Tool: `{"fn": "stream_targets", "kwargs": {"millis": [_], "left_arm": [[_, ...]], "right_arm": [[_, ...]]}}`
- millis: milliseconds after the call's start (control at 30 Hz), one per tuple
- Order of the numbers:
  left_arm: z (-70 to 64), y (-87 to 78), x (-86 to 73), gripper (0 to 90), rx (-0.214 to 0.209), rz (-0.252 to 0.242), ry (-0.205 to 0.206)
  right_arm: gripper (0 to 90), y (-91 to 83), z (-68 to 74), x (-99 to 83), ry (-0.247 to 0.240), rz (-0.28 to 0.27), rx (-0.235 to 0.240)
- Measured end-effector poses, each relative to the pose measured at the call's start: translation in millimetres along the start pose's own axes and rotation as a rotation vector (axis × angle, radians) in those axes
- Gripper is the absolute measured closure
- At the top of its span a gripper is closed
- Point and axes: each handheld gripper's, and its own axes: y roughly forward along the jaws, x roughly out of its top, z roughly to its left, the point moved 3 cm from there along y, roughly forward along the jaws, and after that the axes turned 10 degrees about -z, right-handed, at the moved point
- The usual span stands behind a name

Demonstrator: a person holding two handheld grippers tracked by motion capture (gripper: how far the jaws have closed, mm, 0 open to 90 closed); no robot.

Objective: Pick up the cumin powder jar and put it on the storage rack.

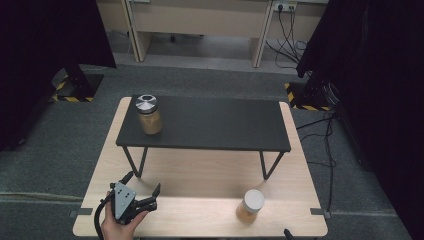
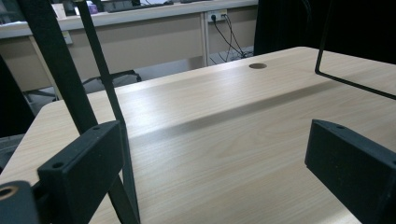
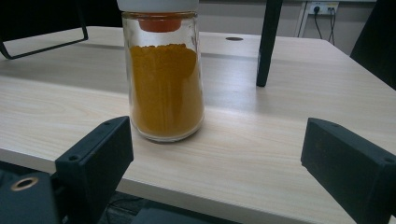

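L gripper (image 1: 145, 192) sits over the table (image 1: 200, 172) near its front left corner, held in a hand (image 1: 120, 227) coming in at the front edge. Jaws wide apart, nothing btwn them, touching nothing. In the left gripper view the two black jaws frame bare wood, w/ a thin black leg (image 2: 100, 70) of the shelf just beside the near jaw; can't tell if leg and jaw touch.

R gripper (image 3: 217, 163): jaws also spread wide, empty. In the right gripper view it's low at the table's front edge, pointed at the jar (image 3: 163, 74), which stands a bit beyond the jaw tips and nearer the left-hand jaw, not touched.

That jar (image 1: 250, 206) is upright on the table near the front edge, toward the front right corner, white lid on, yellow-orange powder filling most of the glass.

Second jar (image 1: 148, 115) w/ a metal lid stands upright on the black shelf (image 1: 210, 125), at the shelf's back left corner, well apart from both grippers. Shelf spans the back half of the table on thin wire legs.
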Motion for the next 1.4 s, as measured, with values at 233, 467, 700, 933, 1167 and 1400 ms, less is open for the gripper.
{"fn": "stream_targets", "kwargs": {"millis": [233, 467, 700, 933, 1167, 1400], "left_arm": [[-4.1, -7.2, -12.2, 4.1, 0.004, 0.005, 0.000], [-2.5, -6.0, -12.0, 4.0, 0.001, 0.003, -0.005], [1.8, -5.3, -11.3, 4.0, 0.019, 0.029, -0.011], [4.9, -5.8, -11.3, 4.0, 0.019, 0.036, -0.024], [3.4, -6.6, -11.0, 4.1, 0.013, 0.035, -0.025], [-0.7, -5.3, -11.8, 4.0, -0.002, 0.041, -0.015]], "right_arm": [[9.4, -0.2, -1.4, 0.7, -0.001, -0.006, -0.001], [9.5, 0.1, -0.7, 0.8, 0.004, -0.006, -0.007], [9.4, -0.5, -2.1, 0.6, 0.008, -0.004, -0.013], [9.4, -2.6, -3.2, 0.9, 0.010, -0.010, -0.028], [9.4, -1.5, -2.2, 0.7, 0.006, -0.009, -0.023], [9.4, -2.2, -3.0, 0.7, 0.008, -0.008, -0.024]]}}
